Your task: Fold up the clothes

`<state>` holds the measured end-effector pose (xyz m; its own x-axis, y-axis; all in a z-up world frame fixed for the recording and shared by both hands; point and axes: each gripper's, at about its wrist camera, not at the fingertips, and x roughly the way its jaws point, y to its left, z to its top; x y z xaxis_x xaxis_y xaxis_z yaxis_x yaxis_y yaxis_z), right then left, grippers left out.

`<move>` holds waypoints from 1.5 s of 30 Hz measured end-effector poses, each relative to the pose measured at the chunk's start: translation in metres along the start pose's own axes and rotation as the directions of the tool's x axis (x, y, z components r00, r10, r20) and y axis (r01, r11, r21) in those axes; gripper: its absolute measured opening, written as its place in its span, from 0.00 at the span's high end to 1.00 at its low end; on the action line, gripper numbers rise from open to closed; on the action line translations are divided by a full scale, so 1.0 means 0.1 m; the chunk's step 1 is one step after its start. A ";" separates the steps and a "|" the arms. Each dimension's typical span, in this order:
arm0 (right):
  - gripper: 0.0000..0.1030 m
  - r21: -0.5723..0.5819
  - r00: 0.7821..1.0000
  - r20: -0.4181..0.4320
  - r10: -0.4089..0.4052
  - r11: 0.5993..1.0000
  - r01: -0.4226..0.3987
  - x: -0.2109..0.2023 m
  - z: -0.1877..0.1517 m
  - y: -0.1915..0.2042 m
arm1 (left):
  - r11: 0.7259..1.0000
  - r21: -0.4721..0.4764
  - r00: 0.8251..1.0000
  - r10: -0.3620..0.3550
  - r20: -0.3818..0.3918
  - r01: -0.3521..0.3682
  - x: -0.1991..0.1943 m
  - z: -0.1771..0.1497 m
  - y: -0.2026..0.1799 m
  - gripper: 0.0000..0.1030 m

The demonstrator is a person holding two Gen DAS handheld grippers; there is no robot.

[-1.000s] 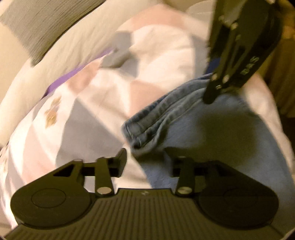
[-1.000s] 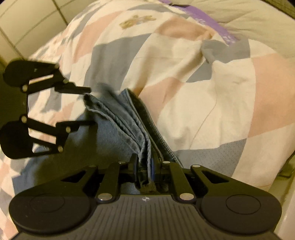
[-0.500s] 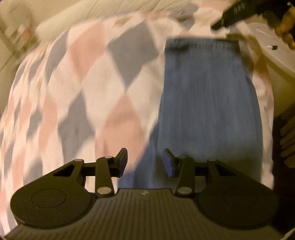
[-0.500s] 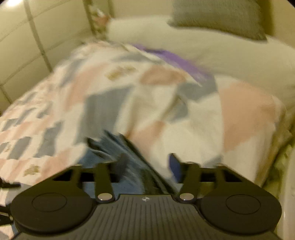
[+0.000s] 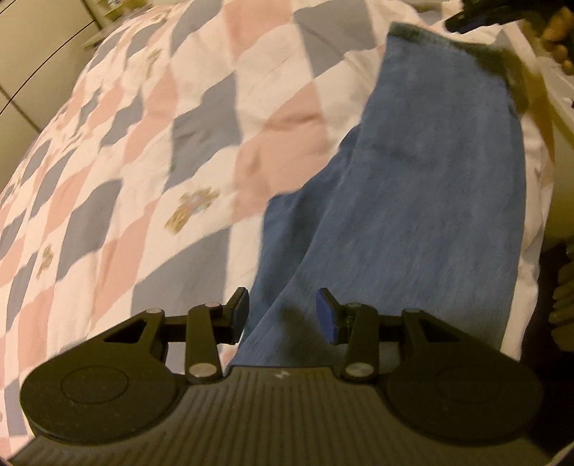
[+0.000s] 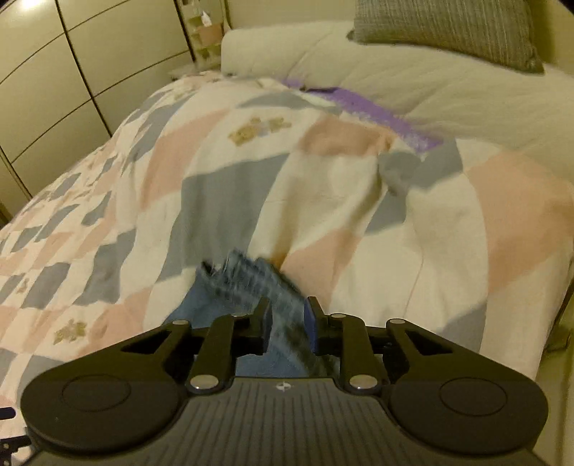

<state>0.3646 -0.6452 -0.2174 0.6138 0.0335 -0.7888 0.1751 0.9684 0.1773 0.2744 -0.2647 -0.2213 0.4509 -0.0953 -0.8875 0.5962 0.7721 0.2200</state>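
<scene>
Left tongs [image 5: 282,315] are spread wide with nothing between the pads, hovering just over the near end of the jeans [image 5: 423,186]. The jeans lie stretched out flat along the right-hand edge of the bed, on top of the quilt [image 5: 150,143] with its pink, grey and white diamond patches. At the far end of the denim, the tip of the other tool pokes in at the top right of the left view.

Right tongs [image 6: 287,322] are narrowed down with a bunched, frayed end of the jeans [image 6: 251,283] sitting between the fingers, though it's blurry, so I can't tell for sure that they're actually pinching it. Past that, more quilt [image 6: 323,186], then a purple strip [image 6: 369,111], a white pillow [image 6: 430,82] and a grey cushion [image 6: 445,28] on top. Cupboard doors [image 6: 53,71] run along the left.
</scene>
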 end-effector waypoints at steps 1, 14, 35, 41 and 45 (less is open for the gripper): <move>0.76 -0.001 0.999 -0.029 -0.015 1.000 0.015 0.05 -0.03 -0.01 | 1.000 -0.004 1.000 -0.005 -0.007 0.005 -0.01 -0.06 0.02 0.66; 0.63 0.164 0.990 -0.020 0.137 0.978 -0.132 -0.66 -0.83 0.63 | 0.997 0.024 0.997 -0.079 0.000 0.079 -0.15 -0.61 0.30 0.79; 0.73 0.430 0.930 -0.210 0.302 0.883 -0.189 -0.56 -2.56 1.84 | 0.927 0.268 0.965 -0.259 -0.046 0.261 0.37 -0.74 0.37 0.79; 0.64 0.535 0.937 -0.173 0.304 0.828 -0.170 -0.60 -2.61 1.78 | 0.907 0.344 0.965 -0.262 0.008 0.243 0.22 -0.83 0.36 0.77; 0.60 0.569 0.951 -0.147 0.271 0.810 -0.143 -0.68 -2.61 1.66 | 0.862 0.471 0.973 -0.229 0.031 0.188 0.17 -1.06 0.28 0.76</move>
<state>0.1509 -0.4224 -0.2876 0.5179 0.3308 -0.7889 0.4920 0.6392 0.5911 0.2286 -0.1782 -0.2736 0.3228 -0.2885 -0.9014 0.9114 0.3517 0.2138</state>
